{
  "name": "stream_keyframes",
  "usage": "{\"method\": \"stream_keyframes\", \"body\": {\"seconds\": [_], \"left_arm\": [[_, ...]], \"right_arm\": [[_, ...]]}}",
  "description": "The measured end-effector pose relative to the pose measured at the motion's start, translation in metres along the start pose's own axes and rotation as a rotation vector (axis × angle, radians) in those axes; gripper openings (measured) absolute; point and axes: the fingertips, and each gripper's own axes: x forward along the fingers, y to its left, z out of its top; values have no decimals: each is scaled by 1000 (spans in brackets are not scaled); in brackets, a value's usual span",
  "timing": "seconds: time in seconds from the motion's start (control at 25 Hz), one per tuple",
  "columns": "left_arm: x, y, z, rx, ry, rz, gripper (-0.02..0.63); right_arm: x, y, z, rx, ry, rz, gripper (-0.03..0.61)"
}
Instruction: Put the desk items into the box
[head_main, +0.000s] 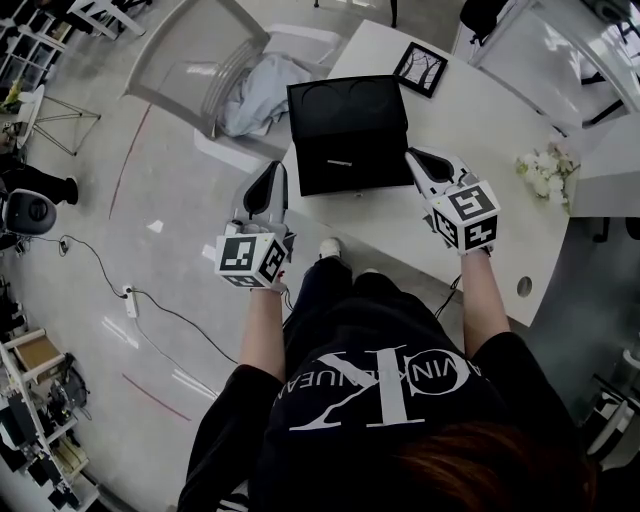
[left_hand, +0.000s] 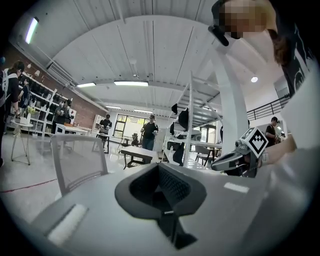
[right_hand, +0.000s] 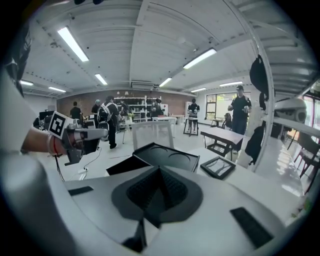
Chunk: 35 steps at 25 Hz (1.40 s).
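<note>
An open black box (head_main: 350, 150) stands on the white desk (head_main: 500, 110), its lid tipped back and a small thin item (head_main: 338, 163) lying inside. A black picture frame (head_main: 420, 68) lies beyond the box, and white flowers (head_main: 545, 172) rest at the desk's right. My left gripper (head_main: 272, 172) hovers off the desk's left edge beside the box, shut and empty. At the box's right edge, my right gripper (head_main: 413, 155) is also shut and empty. The right gripper view shows the box (right_hand: 165, 157) and frame (right_hand: 217, 166) ahead of the shut jaws (right_hand: 159, 172).
A mesh chair (head_main: 200, 60) with a grey cloth (head_main: 262, 85) on it stands left of the desk. Cables and a power strip (head_main: 130, 300) lie on the floor. Several people stand at distant tables (left_hand: 137, 152).
</note>
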Motion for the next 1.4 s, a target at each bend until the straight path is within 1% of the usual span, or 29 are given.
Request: {"method": "stream_keyframes", "body": {"seconds": [0.24,0.48,0.72,1.0,1.4], "left_arm": [[0,-3,9,-9,-22,-6,9],[-1,-1,15,2,-33,-5,11],[-2,2,21,16,-45,1,11],[-5,8,35,38,-73,23,9],[-1,7,51,58,-110,32,9]], "right_arm": [[-10,-5,10,21,-55,-26,14],[-17,-10,18,28,-95,-69,14],[-25,-13,27,55,-161,-101,14],[-31,-15,38,50,-209,-134,14],[-40,-21,50,38,-257,-158,14]]}}
